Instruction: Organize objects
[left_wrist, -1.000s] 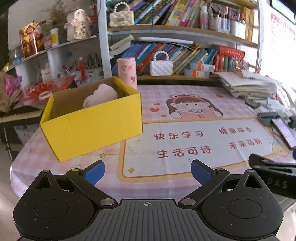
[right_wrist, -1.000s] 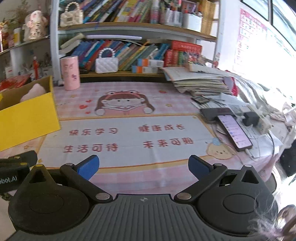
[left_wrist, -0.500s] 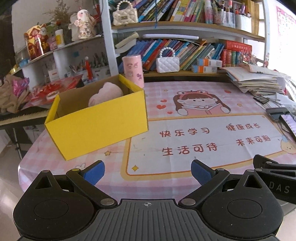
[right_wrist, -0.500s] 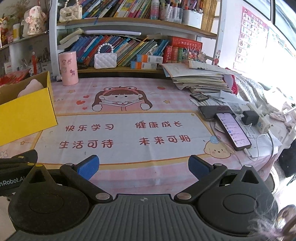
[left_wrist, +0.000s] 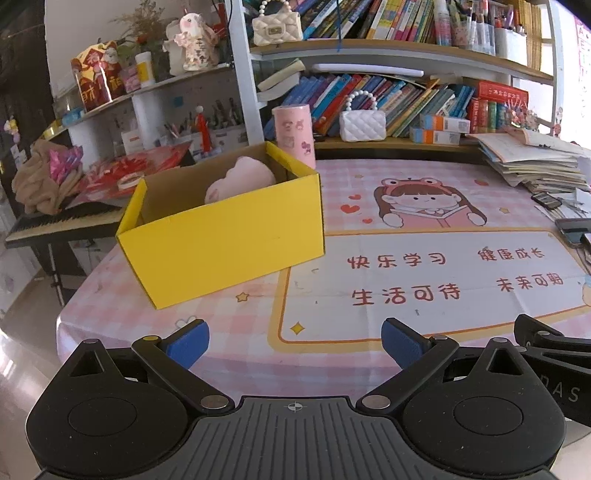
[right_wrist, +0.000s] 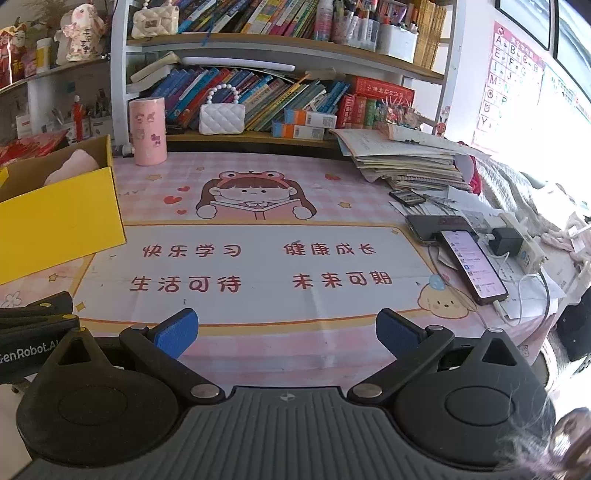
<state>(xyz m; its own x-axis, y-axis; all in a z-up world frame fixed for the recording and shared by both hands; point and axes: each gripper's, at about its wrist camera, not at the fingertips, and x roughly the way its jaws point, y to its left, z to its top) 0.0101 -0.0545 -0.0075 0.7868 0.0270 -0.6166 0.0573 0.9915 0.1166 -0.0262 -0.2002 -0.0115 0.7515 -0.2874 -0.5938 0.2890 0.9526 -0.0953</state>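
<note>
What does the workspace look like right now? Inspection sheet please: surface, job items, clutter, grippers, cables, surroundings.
Surface: round table with pink checked cartoon cloth; centre bare.
Job's things: open yellow cardboard box on the table's left, pale pink soft item inside; pink cylindrical canister upright behind the box.
Clutter: stack of papers and books, lit smartphone, dark phone, all at the right edge.
Grippers: left gripper open, empty, at the near edge; right gripper open, empty.
Cables: white charger cable and power strip by the phones.
Surroundings: bookshelf with books, white quilted handbag; alphabet poster.
</note>
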